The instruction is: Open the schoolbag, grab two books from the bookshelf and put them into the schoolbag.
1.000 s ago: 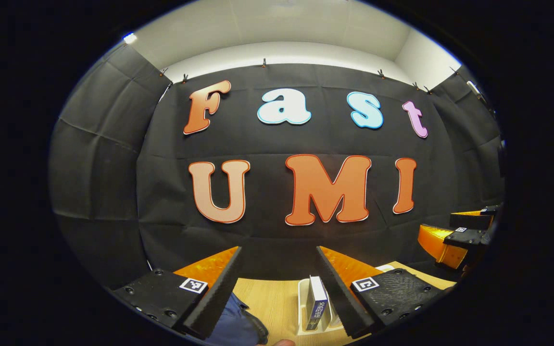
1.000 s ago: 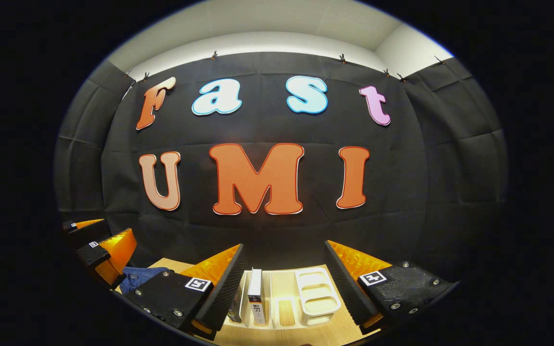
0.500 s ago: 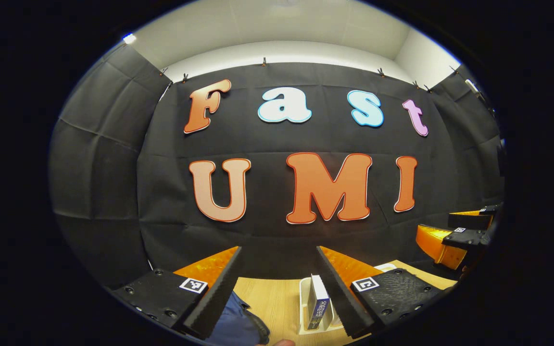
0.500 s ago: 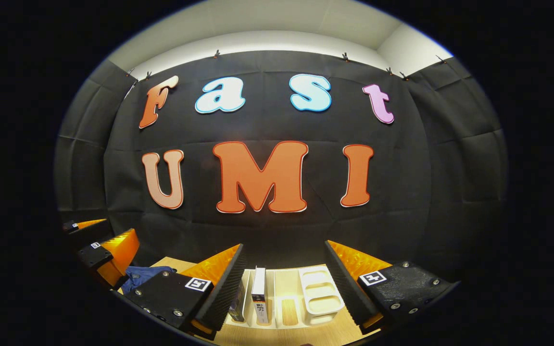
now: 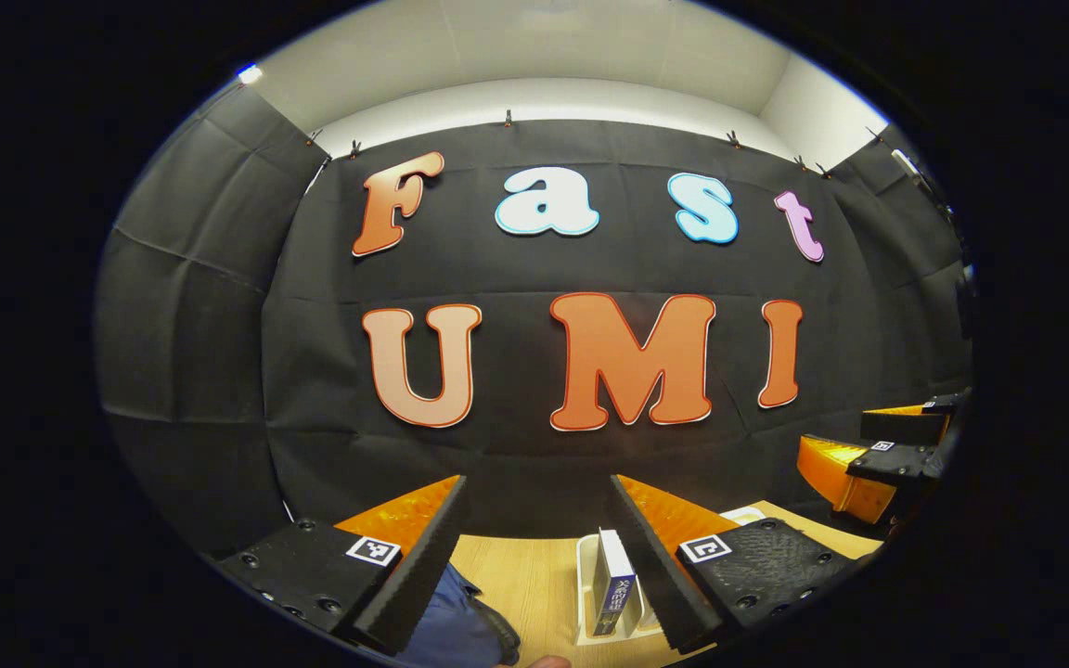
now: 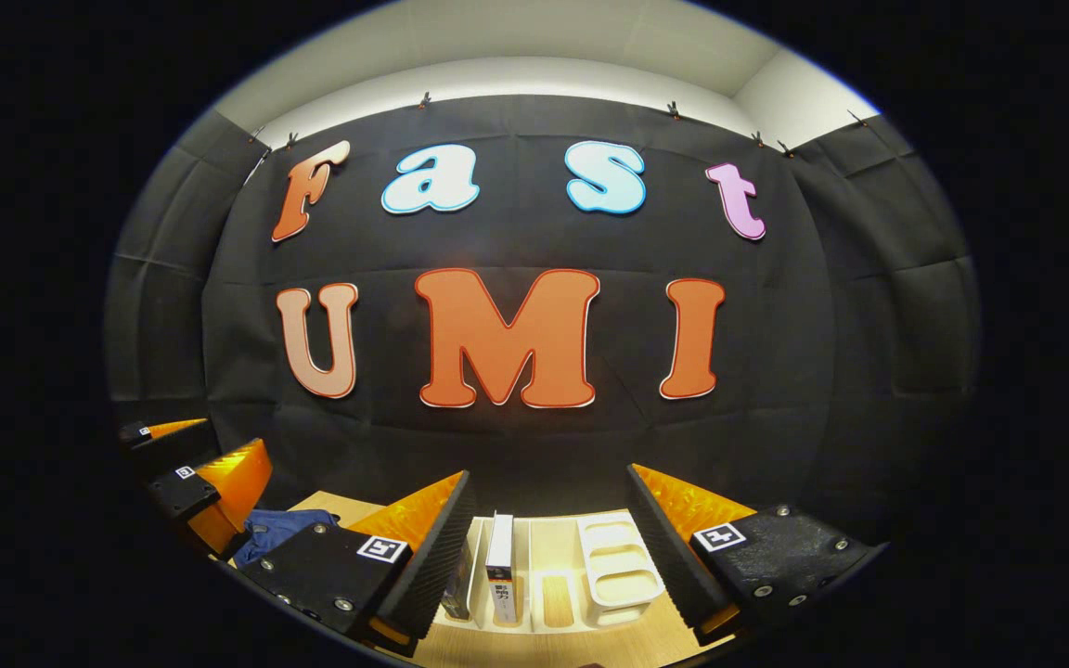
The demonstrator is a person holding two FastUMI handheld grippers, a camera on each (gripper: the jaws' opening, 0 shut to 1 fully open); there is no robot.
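- Grippers are held level above the table, aimed at the wall: the left gripper (image 5: 534,543) and the right gripper (image 6: 548,543) are both seen with fingers spread and nothing between them, a stance judged to be a start pose.
- A square coded marker (image 5: 373,550) is carried on each finger; no words can be read on it.
- The blue schoolbag (image 5: 456,631) is seen below the left gripper, on the wooden table (image 5: 525,580).
- The white bookshelf (image 6: 623,571) is set just beyond, with two books (image 6: 499,568) kept upright in its slots; spine print is too small to read.
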